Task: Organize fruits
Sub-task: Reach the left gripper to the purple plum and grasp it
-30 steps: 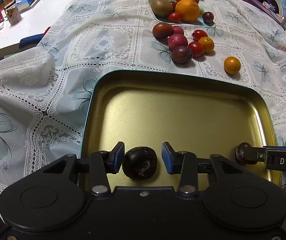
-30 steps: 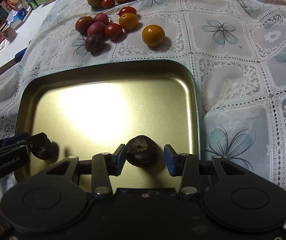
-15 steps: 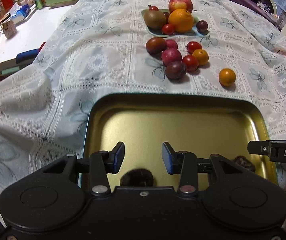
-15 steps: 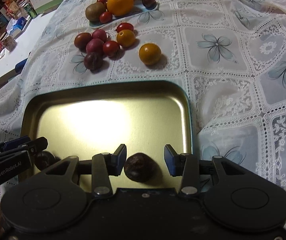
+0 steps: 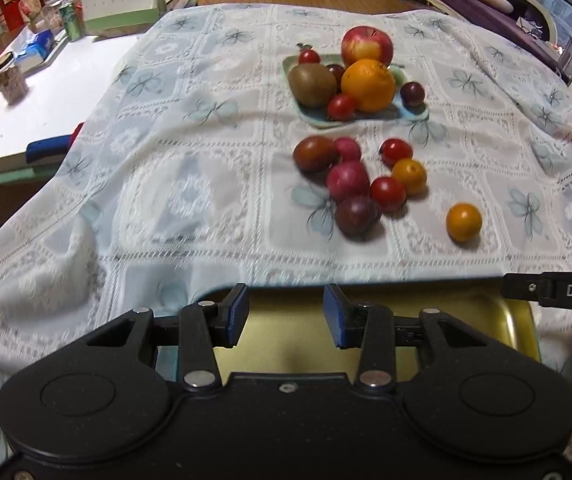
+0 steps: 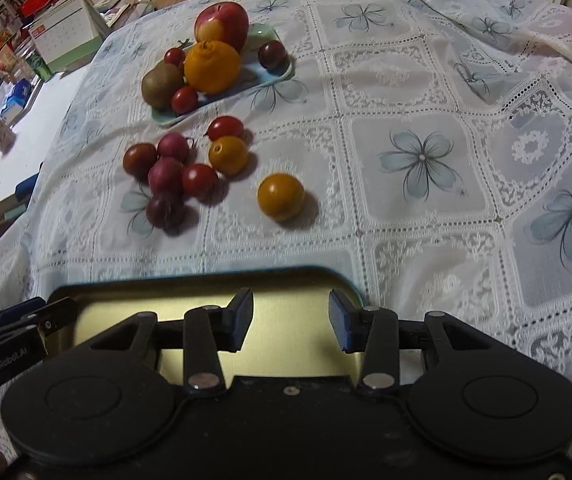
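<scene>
A gold metal tray (image 5: 485,320) (image 6: 158,296) lies at the near edge of the table, mostly hidden behind both grippers. My left gripper (image 5: 286,314) is open and empty above it. My right gripper (image 6: 290,318) is open and empty too. Loose small fruits lie beyond the tray: a dark plum (image 5: 357,216) (image 6: 165,210), red tomatoes (image 5: 387,193) (image 6: 199,179), and a lone orange tomato (image 5: 463,222) (image 6: 280,197). A green plate (image 5: 413,114) (image 6: 282,72) farther back holds an apple, an orange and a kiwi. The dark fruits put in the tray are hidden from view.
A lace floral cloth (image 5: 190,184) covers the table, with folds at the left. A white side table (image 5: 46,96) with boxes, a can and a calendar stands at the far left. The right gripper's finger (image 5: 553,291) shows at the left wrist view's right edge.
Both grippers have let go of their dark fruits in the tray and pulled back and up. The fruits and most of the tray have dropped out of sight.
</scene>
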